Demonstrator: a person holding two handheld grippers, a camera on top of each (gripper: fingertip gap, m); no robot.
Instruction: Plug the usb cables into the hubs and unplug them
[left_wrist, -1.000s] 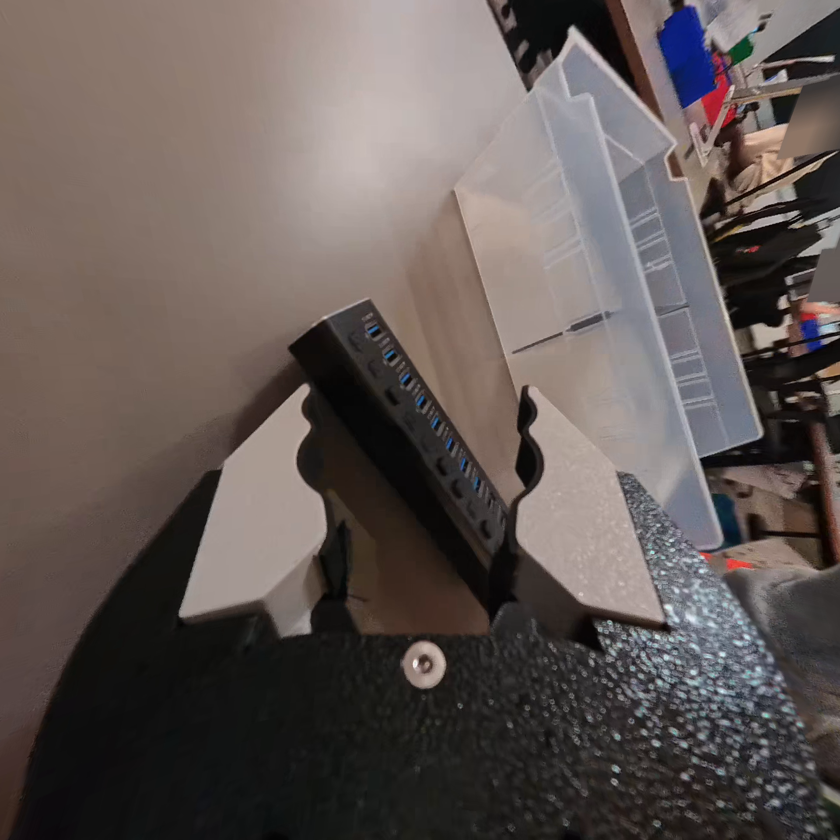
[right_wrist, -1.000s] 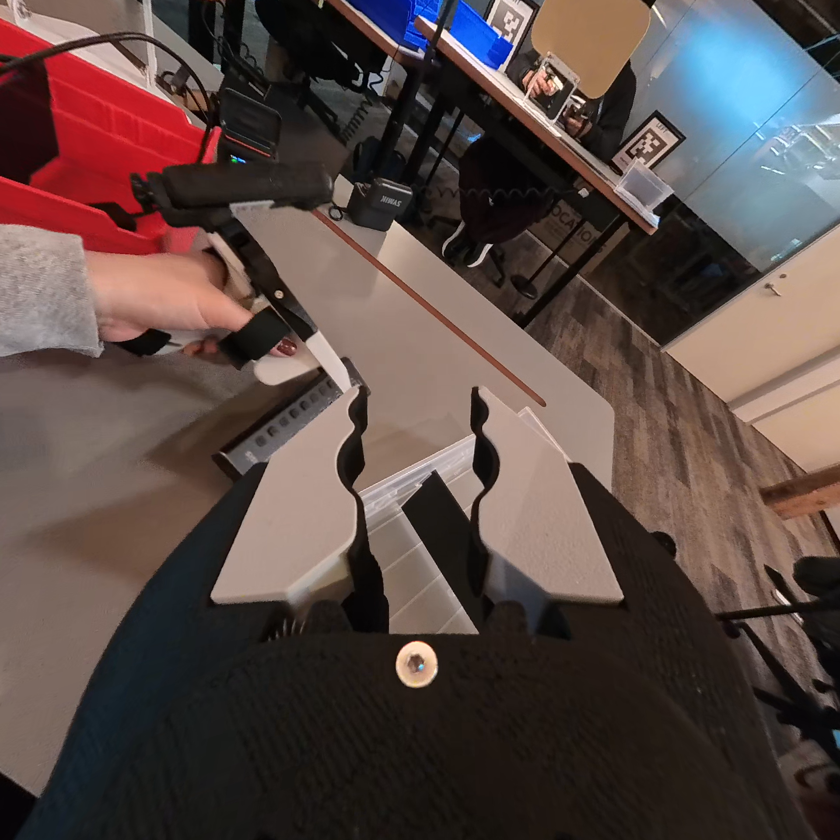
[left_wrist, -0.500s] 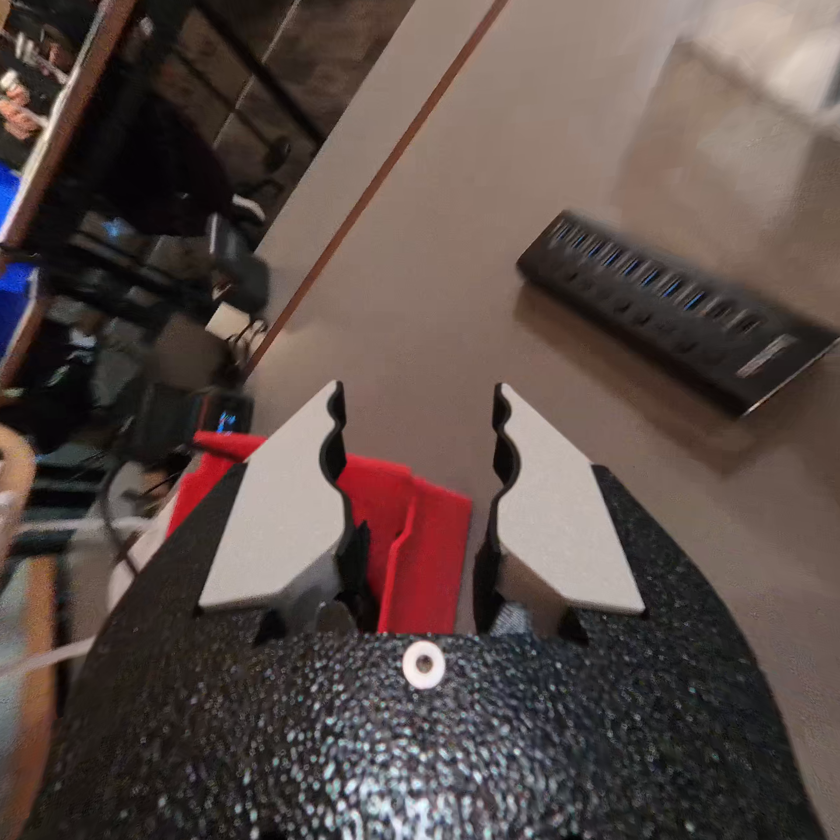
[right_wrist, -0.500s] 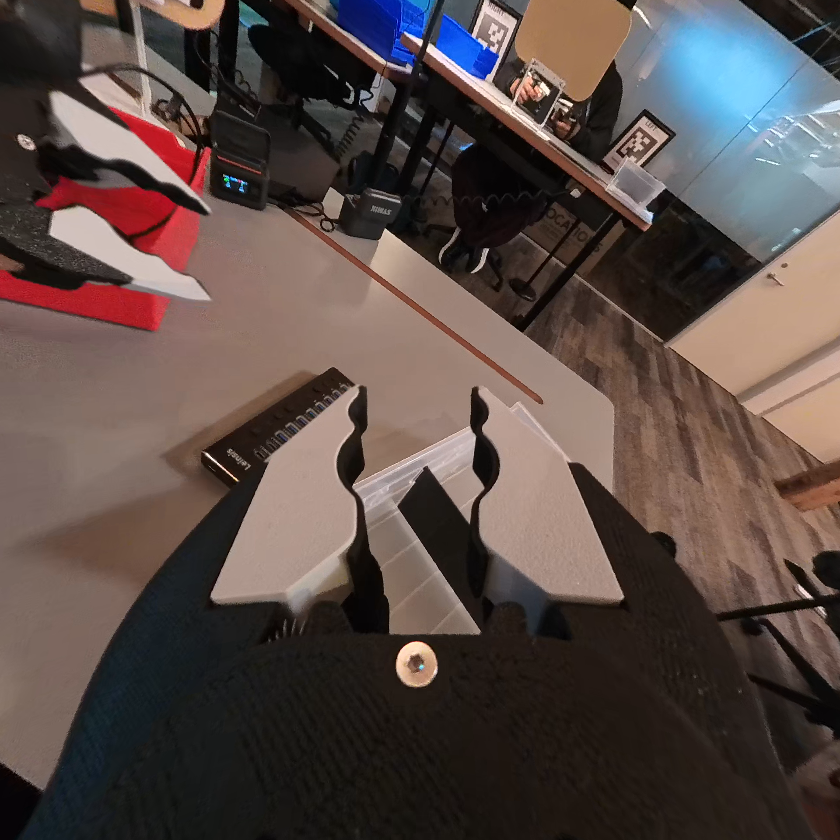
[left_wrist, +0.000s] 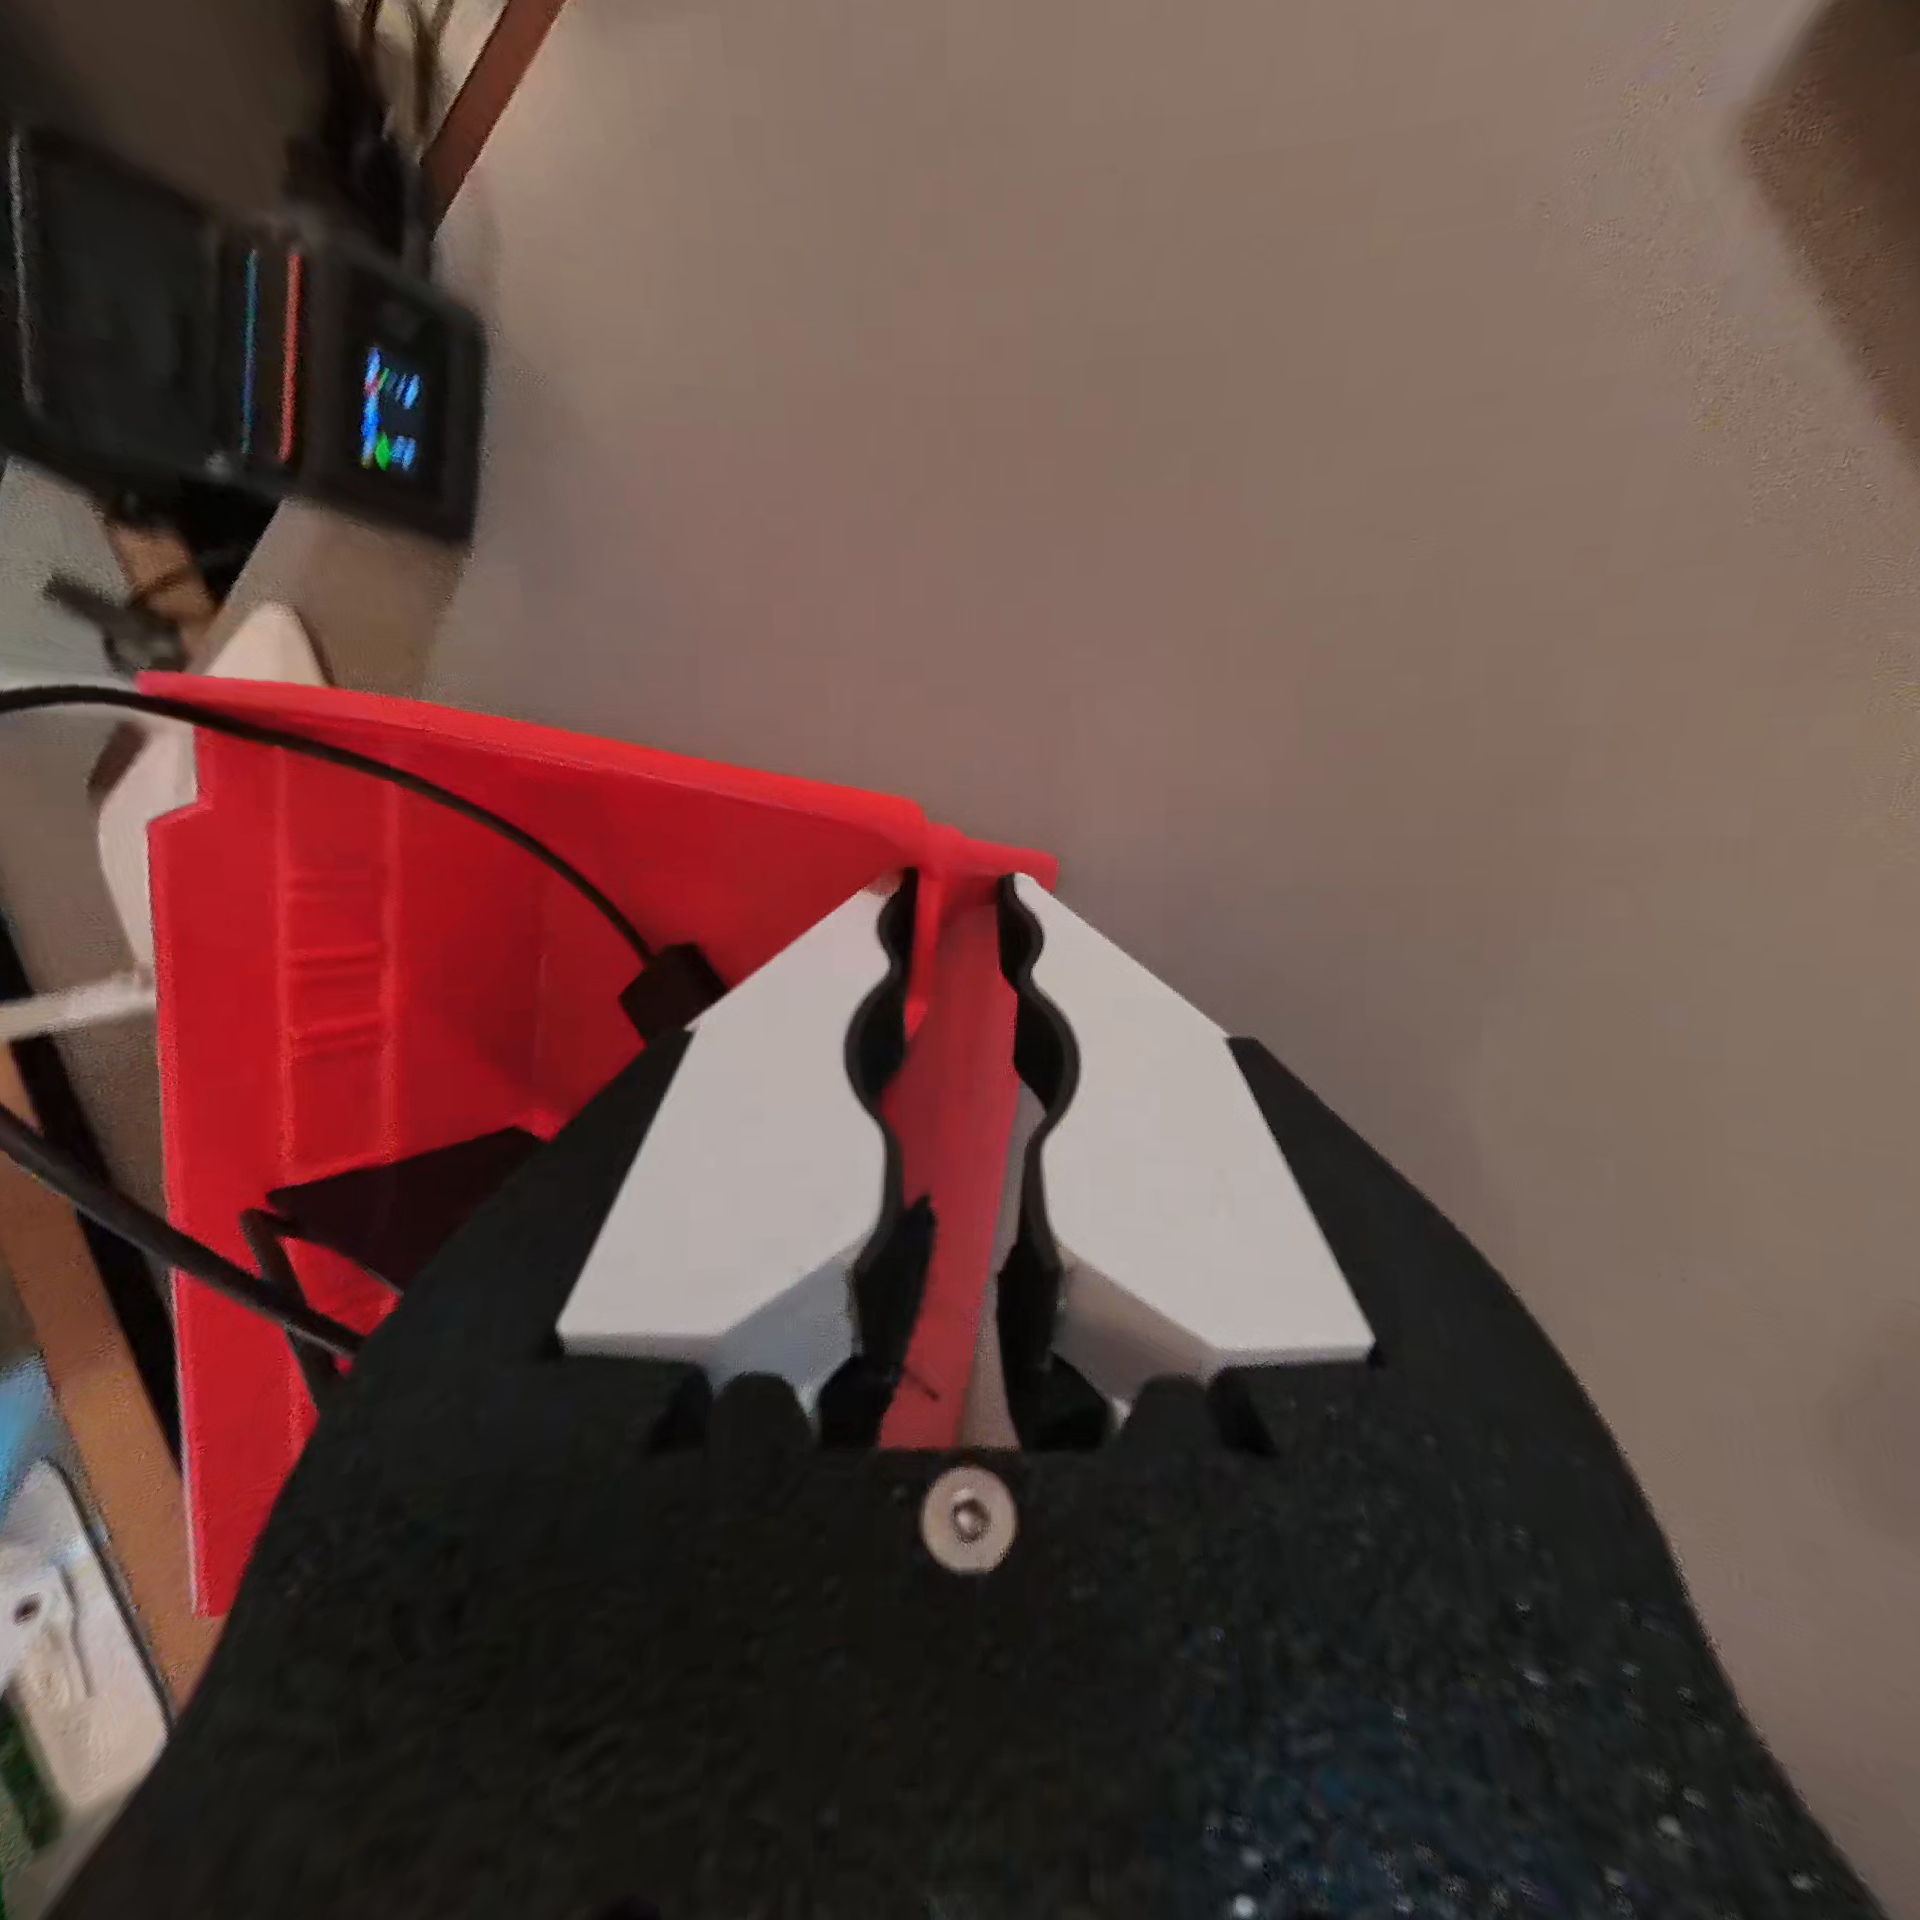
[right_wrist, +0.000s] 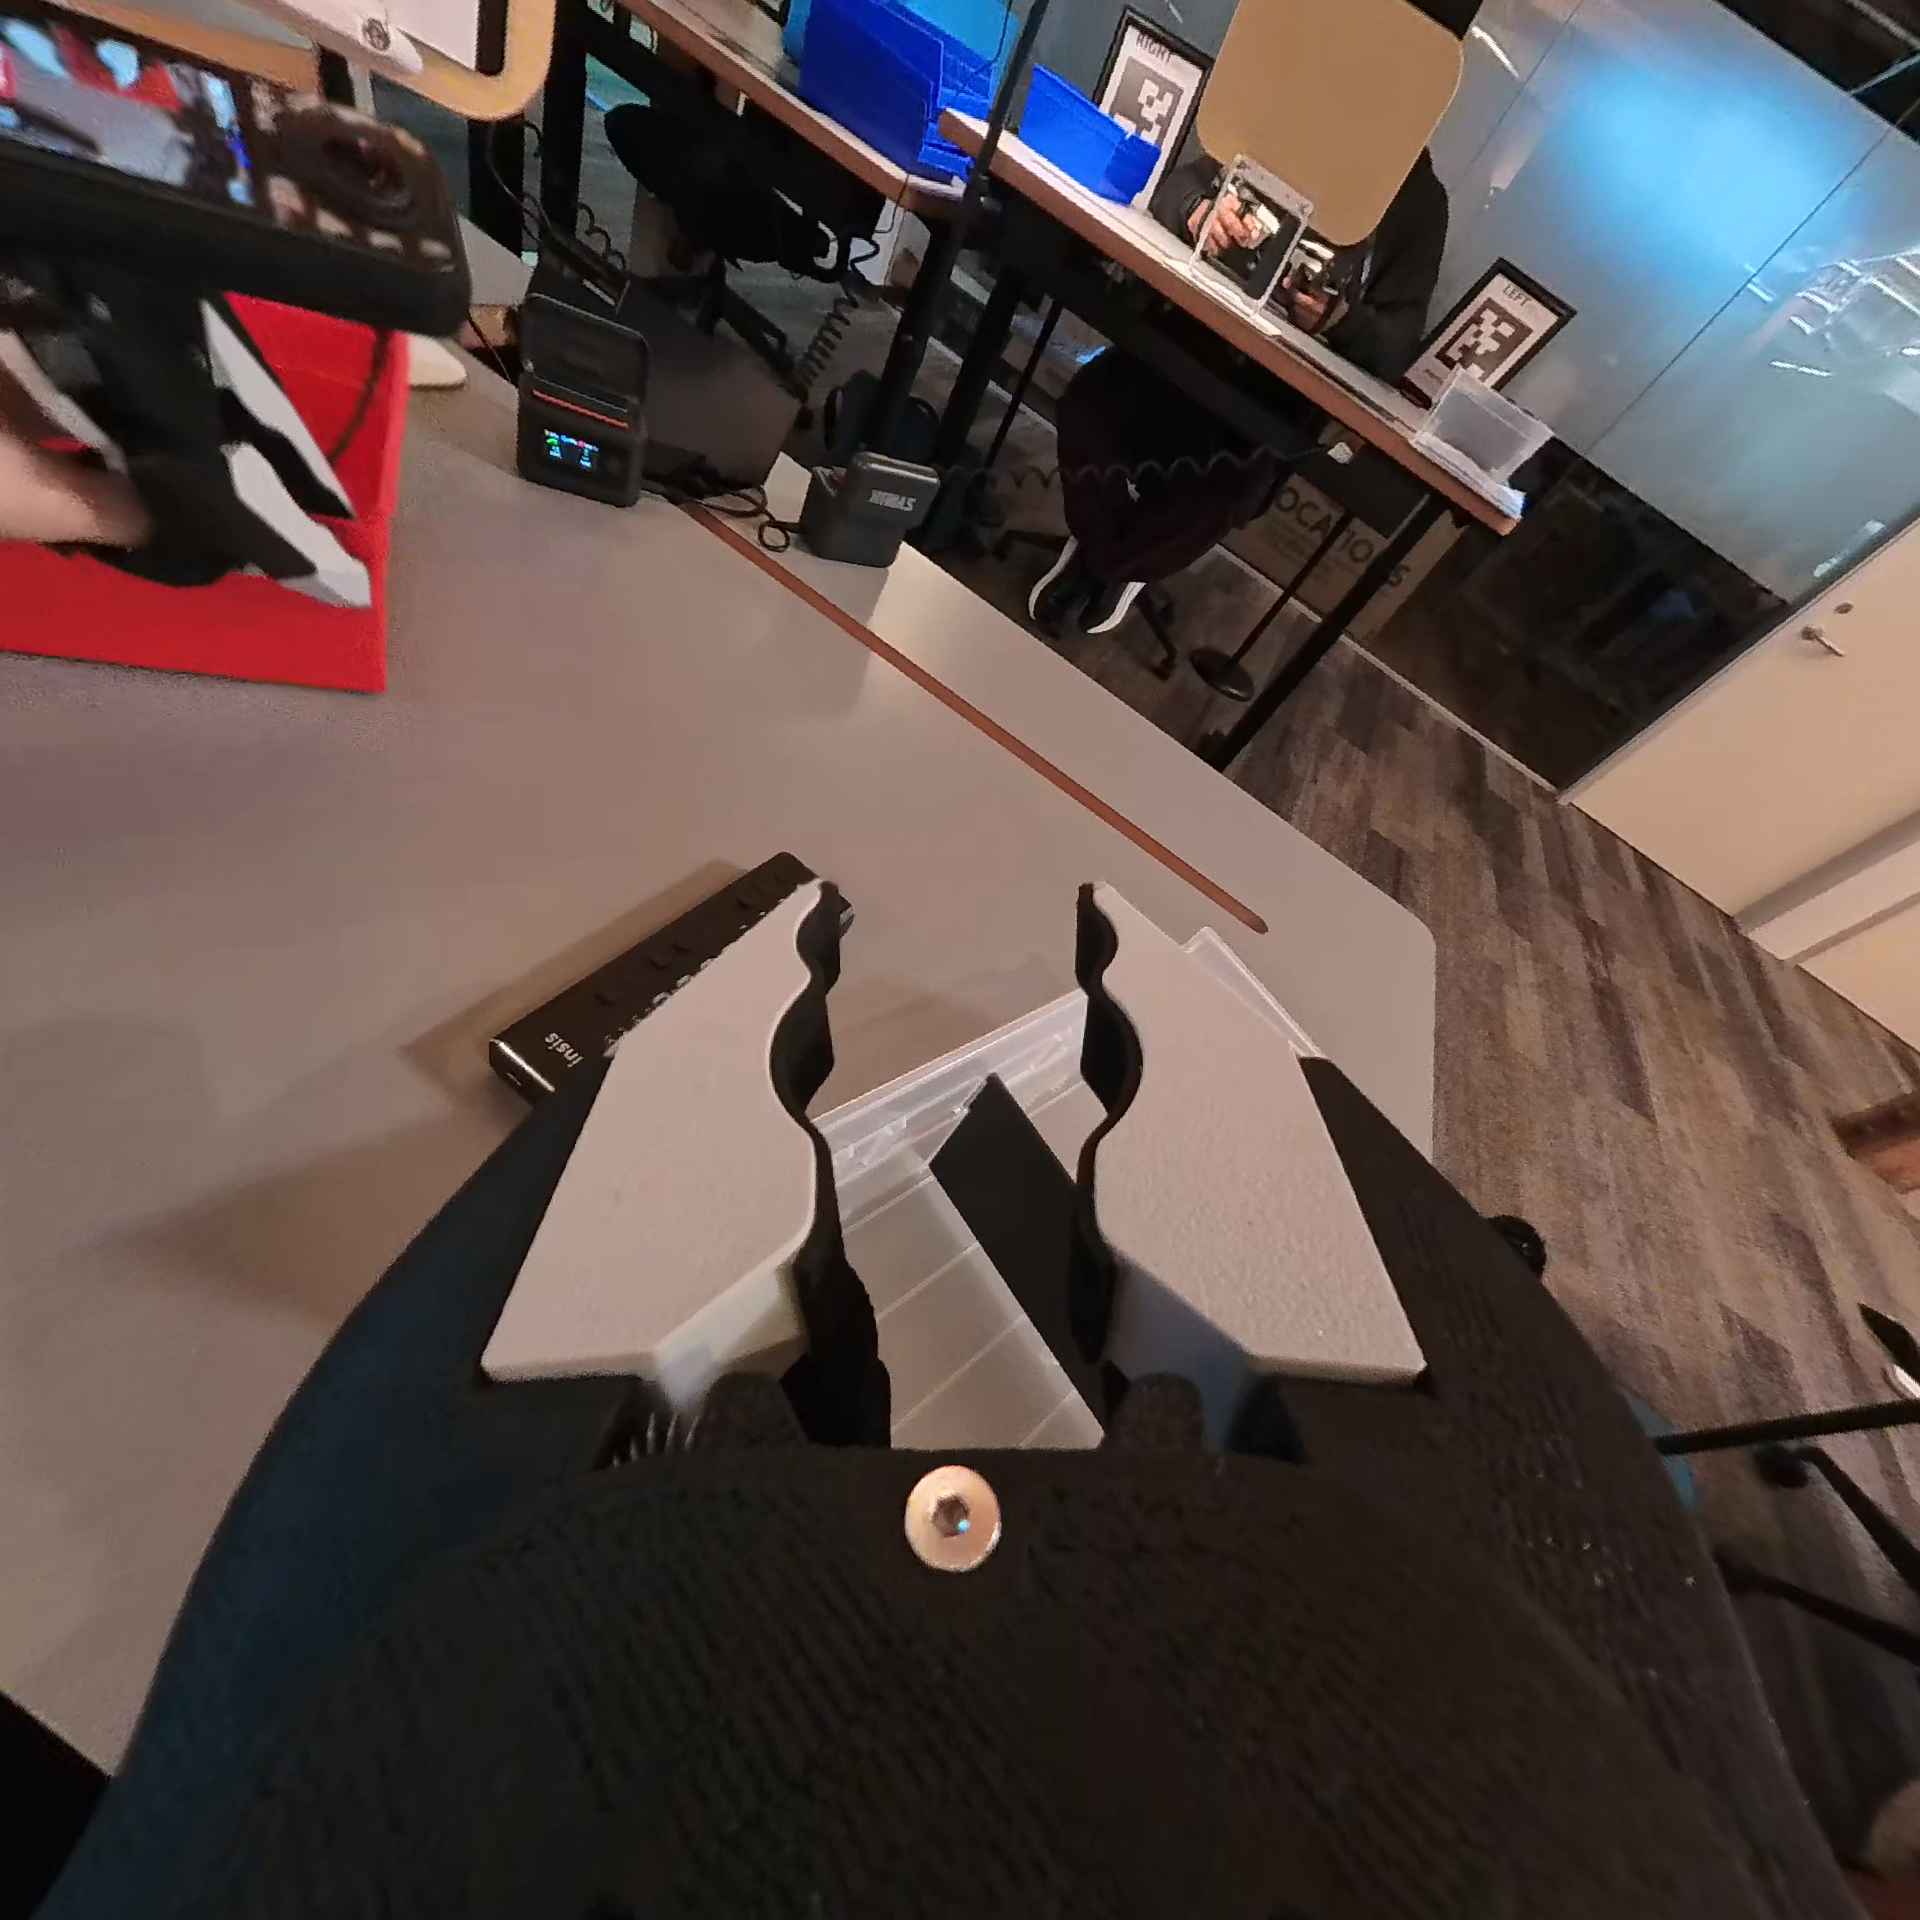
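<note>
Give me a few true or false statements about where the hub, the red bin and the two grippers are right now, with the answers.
1. The black hub lies flat on the table. True.
2. The right gripper is holding a cable. False: its jaws stand open with nothing gripped.
3. The left gripper is at the red bin. True.
4. The hub sits inside the red bin. False: it lies on the table, apart from the bin.
5. A black cable runs into the red bin. True.

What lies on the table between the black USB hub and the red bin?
Nothing: between the hub and the red bin the table is bare, in the right wrist view.
</note>
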